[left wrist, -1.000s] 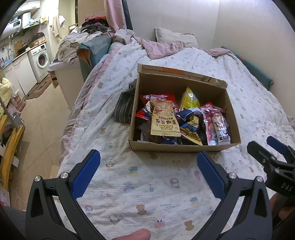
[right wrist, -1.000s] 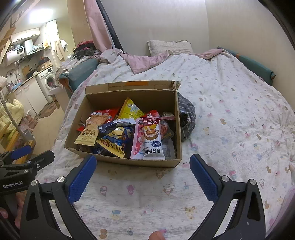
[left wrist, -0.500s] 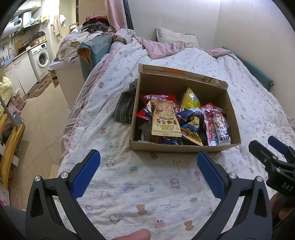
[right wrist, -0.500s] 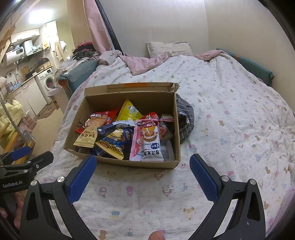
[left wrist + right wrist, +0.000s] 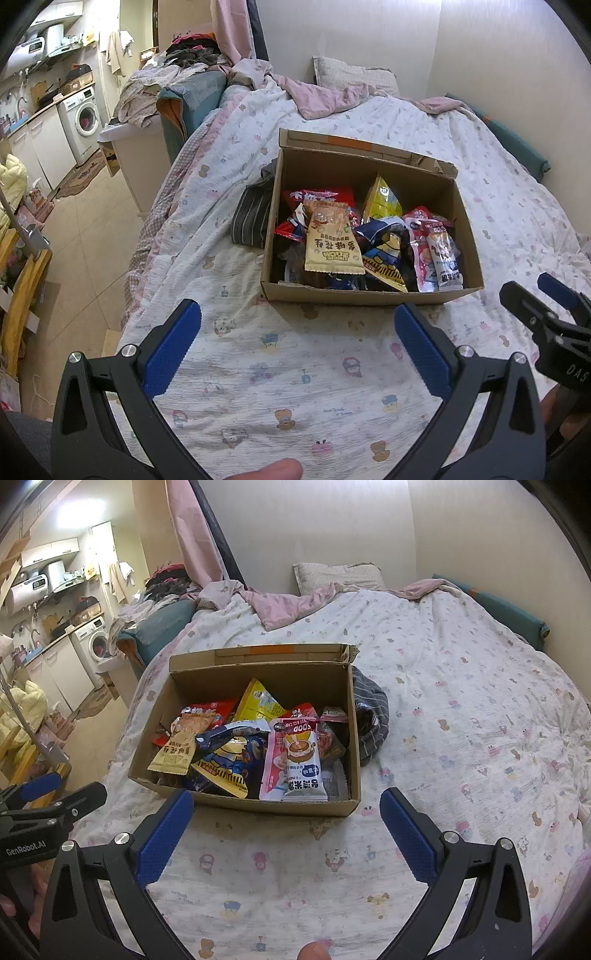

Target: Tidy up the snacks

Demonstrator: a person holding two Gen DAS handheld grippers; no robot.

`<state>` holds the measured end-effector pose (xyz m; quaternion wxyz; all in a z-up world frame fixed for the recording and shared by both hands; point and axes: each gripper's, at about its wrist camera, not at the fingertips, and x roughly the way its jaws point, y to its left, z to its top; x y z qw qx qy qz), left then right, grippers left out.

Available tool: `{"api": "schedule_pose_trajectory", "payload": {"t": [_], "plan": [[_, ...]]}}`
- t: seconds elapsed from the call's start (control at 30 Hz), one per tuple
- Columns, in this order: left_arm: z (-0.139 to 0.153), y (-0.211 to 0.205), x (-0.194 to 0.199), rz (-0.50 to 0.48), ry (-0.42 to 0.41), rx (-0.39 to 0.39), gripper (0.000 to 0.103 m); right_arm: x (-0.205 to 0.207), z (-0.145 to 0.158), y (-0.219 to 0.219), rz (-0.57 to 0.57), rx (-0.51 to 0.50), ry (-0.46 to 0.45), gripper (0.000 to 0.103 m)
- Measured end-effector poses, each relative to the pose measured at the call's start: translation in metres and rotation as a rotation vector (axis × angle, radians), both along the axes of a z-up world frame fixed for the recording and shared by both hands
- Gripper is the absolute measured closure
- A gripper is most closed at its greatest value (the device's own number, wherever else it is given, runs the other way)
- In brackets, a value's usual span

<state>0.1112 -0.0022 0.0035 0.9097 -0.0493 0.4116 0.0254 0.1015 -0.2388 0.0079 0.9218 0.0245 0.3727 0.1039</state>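
An open cardboard box [image 5: 369,295] [image 5: 243,805] sits on the bed, filled with several snack packets. A beige packet [image 5: 332,243] [image 5: 177,749] lies on top, with a yellow bag [image 5: 382,195] [image 5: 258,701], a blue packet [image 5: 384,243] [image 5: 236,753] and a pink-and-white packet [image 5: 439,254] [image 5: 295,764] beside it. My left gripper [image 5: 297,332] is open and empty, just short of the box's near wall. My right gripper [image 5: 286,816] is open and empty, at the box's near wall. Each gripper shows at the edge of the other's view.
A dark striped cloth [image 5: 255,214] [image 5: 369,716] lies against the box's side. The bed [image 5: 295,387] has a patterned sheet, with a pink blanket [image 5: 288,605] and a pillow [image 5: 340,576] at its head. The bed's left edge drops to a tiled floor [image 5: 85,236].
Both grippers have crept slightly closer to the box. Nothing was taken hold of or moved.
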Motion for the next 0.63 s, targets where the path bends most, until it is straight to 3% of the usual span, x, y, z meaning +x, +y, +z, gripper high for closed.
{"api": "schedule_pose_trajectory", "payload": {"t": [0.63], "plan": [[-0.0012,0.0035,0.0025,0.008,0.021,-0.019,0.000,-0.0007,0.0014,0.0015,0.002,0.003,-0.003,0.000]]}}
